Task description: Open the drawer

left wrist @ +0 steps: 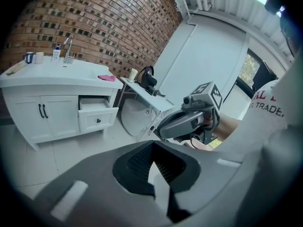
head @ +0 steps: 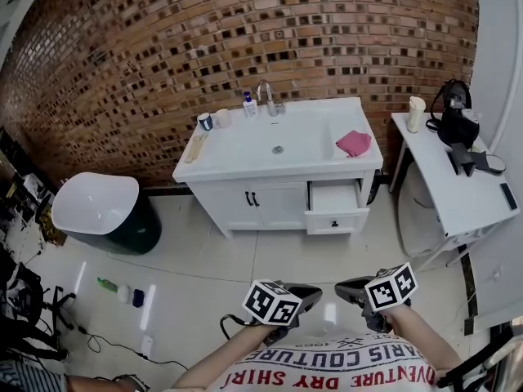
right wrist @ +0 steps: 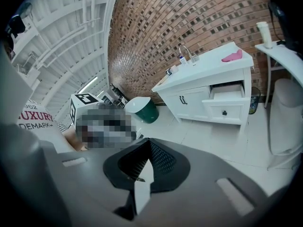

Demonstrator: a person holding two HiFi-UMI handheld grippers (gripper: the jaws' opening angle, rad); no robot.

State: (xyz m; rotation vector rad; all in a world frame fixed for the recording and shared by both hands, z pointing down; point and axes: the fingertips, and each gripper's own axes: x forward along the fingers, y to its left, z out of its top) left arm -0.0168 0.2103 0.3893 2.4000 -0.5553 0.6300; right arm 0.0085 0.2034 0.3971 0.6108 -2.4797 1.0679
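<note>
A white vanity (head: pixel 245 149) stands against the brick wall. Its right-hand drawer (head: pixel 335 211) is pulled out, and a small dark knob (head: pixel 333 222) shows on its front. The same open drawer (left wrist: pixel 97 115) appears in the left gripper view and, as the drawer (right wrist: pixel 227 109), in the right gripper view. Both grippers hang far from it, close to the person's body at the bottom of the head view. My left gripper (head: pixel 315 291) and right gripper (head: pixel 343 287) nearly face each other. The left gripper (left wrist: pixel 154 167) is shut on nothing. So is the right gripper (right wrist: pixel 144 167).
A pink cloth (head: pixel 354 143), a faucet (head: pixel 265 96) and small bottles sit on the vanity top. A white side table (head: pixel 458 186) with black gear stands at the right. A white-and-green bin (head: pixel 102 211) stands at the left, and small items and a cable lie on the tiled floor (head: pixel 204 284).
</note>
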